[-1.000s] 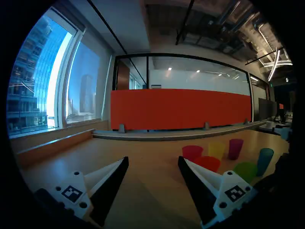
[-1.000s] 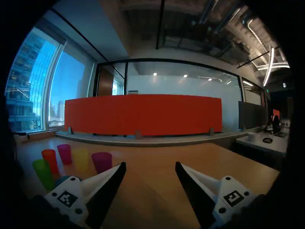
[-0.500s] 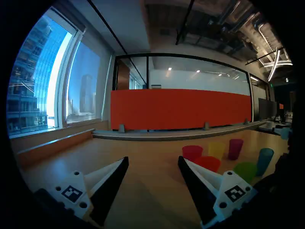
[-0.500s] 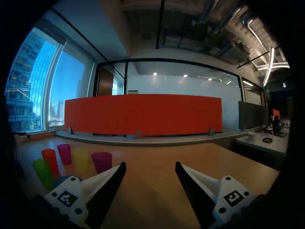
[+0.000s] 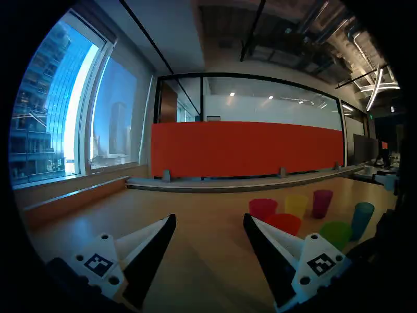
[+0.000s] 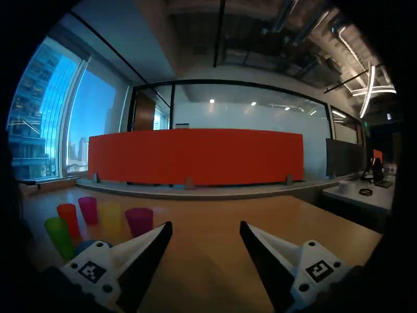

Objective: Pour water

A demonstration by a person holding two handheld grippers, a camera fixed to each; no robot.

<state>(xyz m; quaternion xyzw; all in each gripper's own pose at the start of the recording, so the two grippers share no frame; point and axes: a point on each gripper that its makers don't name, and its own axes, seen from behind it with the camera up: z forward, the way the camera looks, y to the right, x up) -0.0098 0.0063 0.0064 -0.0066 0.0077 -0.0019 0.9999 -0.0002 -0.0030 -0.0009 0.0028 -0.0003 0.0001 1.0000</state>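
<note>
Cups (image 5: 284, 221) stand right of spread left tool (image 5: 208, 217), left of spread right tool (image 6: 205, 224).

Six coloured cups (image 5: 263, 207), one table (image 5: 198, 214)

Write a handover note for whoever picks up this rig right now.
Left hand-held gripper: open, empty, over the table.
Right hand-held gripper: open, empty.
Red cup, teal cup and four more stand upright in a cluster between the two grippers.
Done: nothing grasped.
Left: pick up a cup and pour; which one holds water cannot be told.
</note>
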